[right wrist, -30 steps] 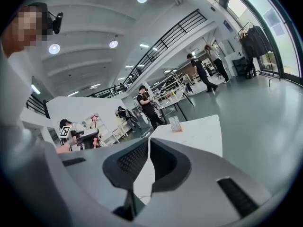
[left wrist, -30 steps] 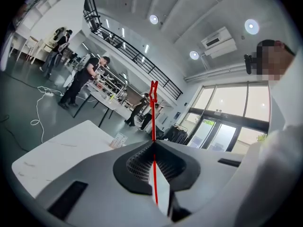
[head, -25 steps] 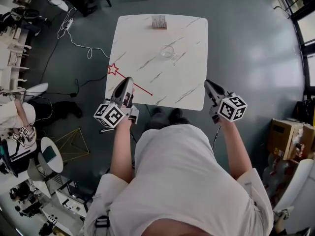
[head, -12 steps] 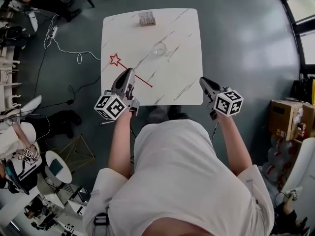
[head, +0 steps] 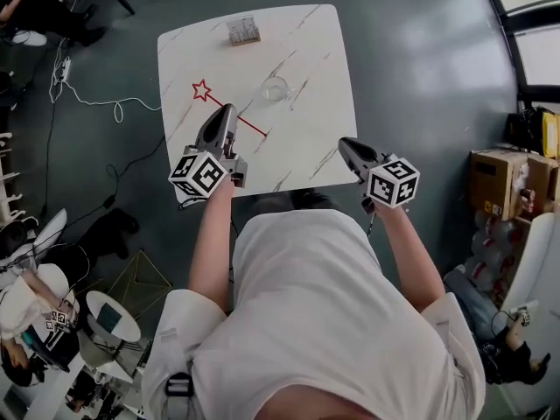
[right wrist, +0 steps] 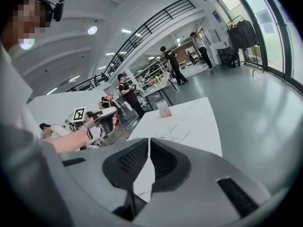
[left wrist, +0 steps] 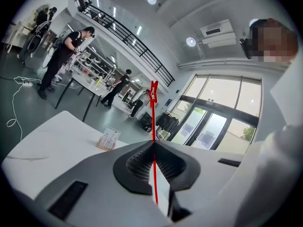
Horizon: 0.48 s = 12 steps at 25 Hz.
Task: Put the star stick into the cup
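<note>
Showing the left gripper with its ribbed dark pads pressed together on the thin red shaft of the star stick. It pinches partway along, so the outlined star stands beyond the fingertips and a bare tail trails behind them. The cup, a small clear tumbler, stands on the white, grey-veined table, to the right of those fingertips and a little ahead, apart from the stick. The right gripper hovers at the near table edge, well to the right of the cup, its fingers closed on each other with nothing between them. Risks, as judged from here: the shaft is slim and looks smooth, so it could swivel in the pinch as the wrist tilts it. The cup looks light and its rim is hard to see, so a tail arriving off-centre may nudge or tip it, the more so since no finger steadies it. A small card stand sits far beyond both sets of fingertips.
</note>
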Each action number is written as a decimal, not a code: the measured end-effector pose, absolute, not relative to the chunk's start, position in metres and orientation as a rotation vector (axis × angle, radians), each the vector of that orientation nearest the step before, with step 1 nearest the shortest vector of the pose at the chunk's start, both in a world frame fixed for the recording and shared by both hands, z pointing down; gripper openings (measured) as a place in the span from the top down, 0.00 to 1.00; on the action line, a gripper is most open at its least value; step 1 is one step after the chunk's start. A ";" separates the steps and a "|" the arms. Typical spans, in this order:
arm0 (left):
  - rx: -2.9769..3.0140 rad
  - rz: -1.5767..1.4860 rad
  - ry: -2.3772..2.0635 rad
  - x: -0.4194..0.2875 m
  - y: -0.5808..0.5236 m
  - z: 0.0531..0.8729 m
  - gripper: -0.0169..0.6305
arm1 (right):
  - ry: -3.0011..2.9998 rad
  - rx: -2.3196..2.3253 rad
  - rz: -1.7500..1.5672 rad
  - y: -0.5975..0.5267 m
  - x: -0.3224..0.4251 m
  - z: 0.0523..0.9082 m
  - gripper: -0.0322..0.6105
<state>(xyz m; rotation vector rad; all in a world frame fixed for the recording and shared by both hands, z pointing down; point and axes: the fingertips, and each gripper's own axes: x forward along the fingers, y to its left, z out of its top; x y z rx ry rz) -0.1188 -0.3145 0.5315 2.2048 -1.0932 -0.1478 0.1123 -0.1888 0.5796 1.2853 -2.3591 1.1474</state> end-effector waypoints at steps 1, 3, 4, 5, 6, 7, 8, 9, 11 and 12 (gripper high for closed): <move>2.211 -0.148 -1.089 -0.116 -0.323 0.534 0.95 | -2.346 1.287 1.156 -0.191 0.110 0.583 0.90; 2.238 -0.133 -1.078 -0.108 -0.338 0.539 0.95 | -2.320 1.298 1.176 -0.195 0.107 0.589 0.90; 2.259 -0.115 -1.075 -0.103 -0.346 0.542 0.95 | -2.310 1.303 1.182 -0.198 0.105 0.591 0.90; 2.281 -0.094 -1.073 -0.099 -0.353 0.546 0.95 | -2.302 1.307 1.185 -0.200 0.103 0.593 0.90; 2.301 -0.072 -1.071 -0.095 -0.360 0.549 0.95 | -2.294 1.309 1.186 -0.203 0.100 0.595 0.90; 2.319 -0.053 -1.067 -0.091 -0.367 0.553 0.95 | -2.286 1.311 1.188 -0.205 0.098 0.597 0.90; 2.334 -0.038 -1.062 -0.087 -0.373 0.556 0.95 | -2.278 1.313 1.192 -0.207 0.096 0.598 0.90; 2.345 -0.027 -1.056 -0.084 -0.379 0.560 0.95 | -2.269 1.315 1.200 -0.208 0.095 0.600 0.90; 2.351 -0.019 -1.044 -0.076 -0.391 0.568 0.95 | -2.250 1.318 1.219 -0.210 0.093 0.604 0.90; 2.348 -0.018 -1.037 -0.072 -0.396 0.572 0.95 | -2.242 1.319 1.227 -0.211 0.093 0.606 0.90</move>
